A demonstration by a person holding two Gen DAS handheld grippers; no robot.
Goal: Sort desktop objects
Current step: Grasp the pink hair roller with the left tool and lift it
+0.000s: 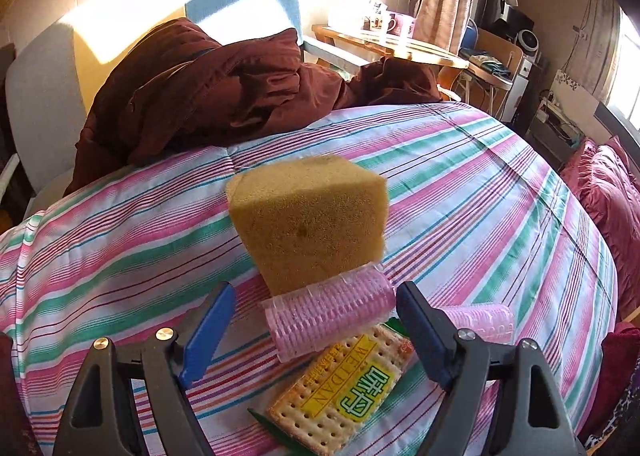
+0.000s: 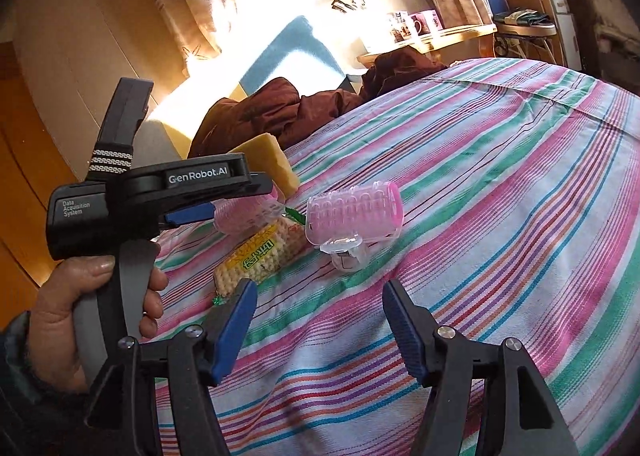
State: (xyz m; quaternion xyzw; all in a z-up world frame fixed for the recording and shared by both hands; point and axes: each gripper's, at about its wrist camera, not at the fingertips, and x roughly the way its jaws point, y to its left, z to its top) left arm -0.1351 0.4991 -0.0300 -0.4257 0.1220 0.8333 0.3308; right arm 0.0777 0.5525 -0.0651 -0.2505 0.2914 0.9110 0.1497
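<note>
Desktop objects lie grouped on a bed covered with a striped sheet (image 1: 480,192). A yellow sponge block (image 1: 308,216) sits farthest from the left wrist camera. A pink hair roller (image 1: 332,314) lies against the sponge's near lower edge and overlaps the far end of a cracker packet (image 1: 344,392), which lies flat on the sheet. A second pink hair roller (image 2: 354,214) lies just beside the packet, on the right in both views; in the right wrist view a clear plastic clip (image 2: 346,254) lies at its near side.

Left gripper (image 1: 316,330): jaws spread apart, nothing held. The blue pads (image 1: 208,336) flank the first roller and the packet; contact cannot be confirmed. In the right wrist view a hand (image 2: 76,320) grips the left gripper's handle.

Right gripper (image 2: 320,328): jaws spread apart, nothing held, positioned over bare sheet near the second roller and the packet, touching neither.

A dark red garment (image 1: 208,92) lies bunched at the far edge of the bed. A wooden side table (image 1: 396,46) with mugs stands beyond it, near the window.
</note>
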